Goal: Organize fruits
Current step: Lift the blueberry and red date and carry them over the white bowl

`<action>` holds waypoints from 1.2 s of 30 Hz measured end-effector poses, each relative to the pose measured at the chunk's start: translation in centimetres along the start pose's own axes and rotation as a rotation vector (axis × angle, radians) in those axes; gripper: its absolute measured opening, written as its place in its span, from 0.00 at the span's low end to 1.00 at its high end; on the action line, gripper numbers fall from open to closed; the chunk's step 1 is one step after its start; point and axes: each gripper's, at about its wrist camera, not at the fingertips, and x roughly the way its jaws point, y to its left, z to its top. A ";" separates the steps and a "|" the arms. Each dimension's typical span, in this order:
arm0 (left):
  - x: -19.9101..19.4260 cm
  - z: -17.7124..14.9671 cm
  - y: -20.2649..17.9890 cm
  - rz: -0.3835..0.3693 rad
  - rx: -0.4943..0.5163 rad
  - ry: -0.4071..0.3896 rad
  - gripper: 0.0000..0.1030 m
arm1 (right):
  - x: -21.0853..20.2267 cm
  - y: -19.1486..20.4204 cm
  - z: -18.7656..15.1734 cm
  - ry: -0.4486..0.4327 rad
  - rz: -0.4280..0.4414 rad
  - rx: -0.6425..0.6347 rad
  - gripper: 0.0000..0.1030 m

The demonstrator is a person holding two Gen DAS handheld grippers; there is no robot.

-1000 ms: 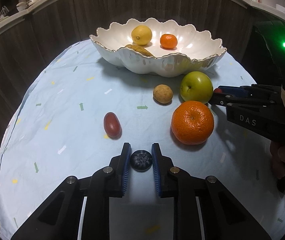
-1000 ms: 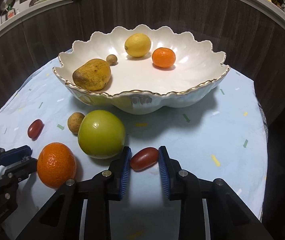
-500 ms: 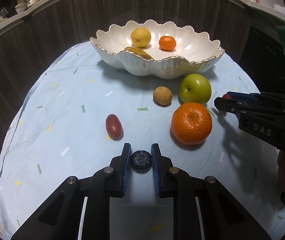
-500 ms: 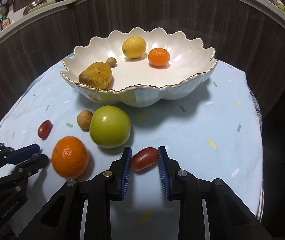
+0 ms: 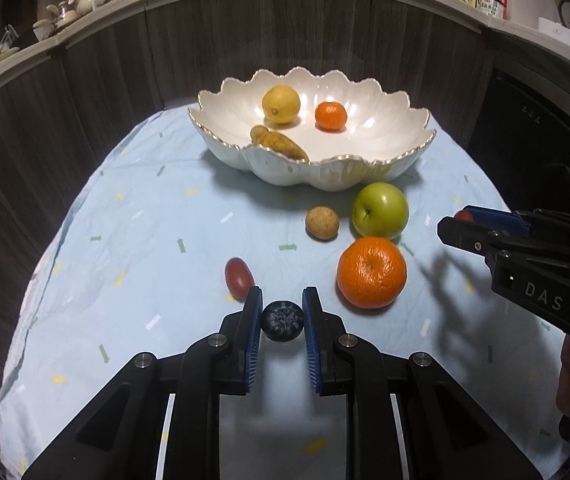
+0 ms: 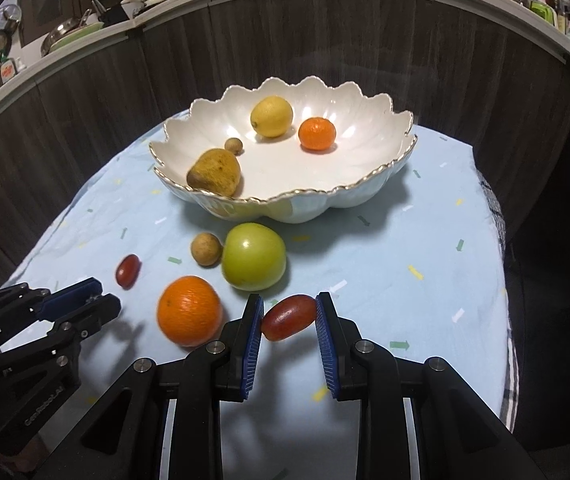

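My left gripper [image 5: 283, 322] has its fingers [image 5: 253, 316] clamped on a dark blueberry [image 5: 283, 320], held in front of the white bowl [image 5: 365, 176] and above the blue cloth [image 5: 125, 240] on the bench; my right gripper [image 6: 289, 318] has its fingers [image 6: 253, 320] pinched on a red grape tomato [image 6: 289, 317], lifted clear of the cloth, also in front of the bowl.

What could go wrong, by my reckoning: the blueberry is small and soft, so too hard a squeeze could crush it and too slack a one could let it roll out on the way to the bowl; the tomato is slick and held across its long ends, tilted, so a quick swing could pop it loose; both grippers head for the same bowl, so they could knock each other, or clip the scalloped rim on the way over; the green apple [image 6: 253, 256] and the big orange [image 6: 189, 310] sit between me and the bowl, and a low pass could nudge them rolling.

The count, left to right: in front of the bowl, one more red grape tomato [image 6: 127, 270], one big orange, one small brown fruit [image 6: 206, 249], one green apple; in the bowl, one yellowish-brown pear [image 6: 215, 172], one small brown fruit [image 6: 233, 146], one lemon [image 6: 271, 116], one small orange [image 6: 317, 133]; in my fingers, one blueberry and one tomato; one bowl.
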 end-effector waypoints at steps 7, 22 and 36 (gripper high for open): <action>-1.2 0.8 0.4 -0.004 -0.002 -0.025 0.20 | -1.7 0.8 0.5 -0.028 -0.013 0.026 0.27; -3.4 2.5 1.3 -0.017 -0.004 -0.078 0.20 | -4.2 2.0 1.5 -0.054 -0.032 0.034 0.27; -3.6 5.5 1.8 -0.034 0.003 -0.099 0.20 | -5.1 1.8 4.6 -0.105 -0.052 0.026 0.27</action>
